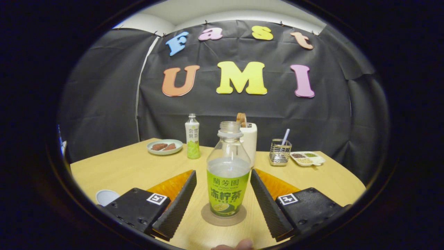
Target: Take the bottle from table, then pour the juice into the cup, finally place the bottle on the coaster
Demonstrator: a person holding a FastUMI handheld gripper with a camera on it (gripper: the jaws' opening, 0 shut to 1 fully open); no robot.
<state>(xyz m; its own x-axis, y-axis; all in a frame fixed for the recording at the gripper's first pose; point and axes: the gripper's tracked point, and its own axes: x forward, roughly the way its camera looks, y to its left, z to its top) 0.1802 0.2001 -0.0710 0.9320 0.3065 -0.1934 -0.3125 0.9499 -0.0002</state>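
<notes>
Gripper (223, 196) spread wide, fingers (177, 205) either side of the bottle (228, 173), neither touching it.

Bottle: uncapped, upright, green label, standing on the round coaster (223, 217) on the wooden table (125, 170). Near left: white cup (105, 197) beside the left finger. Far side, left to right: plate (164, 146) with brown food, second capped bottle (192, 136), white container (250, 139) behind the bottle, wire holder (280, 152), divided dish (307, 158).
</notes>
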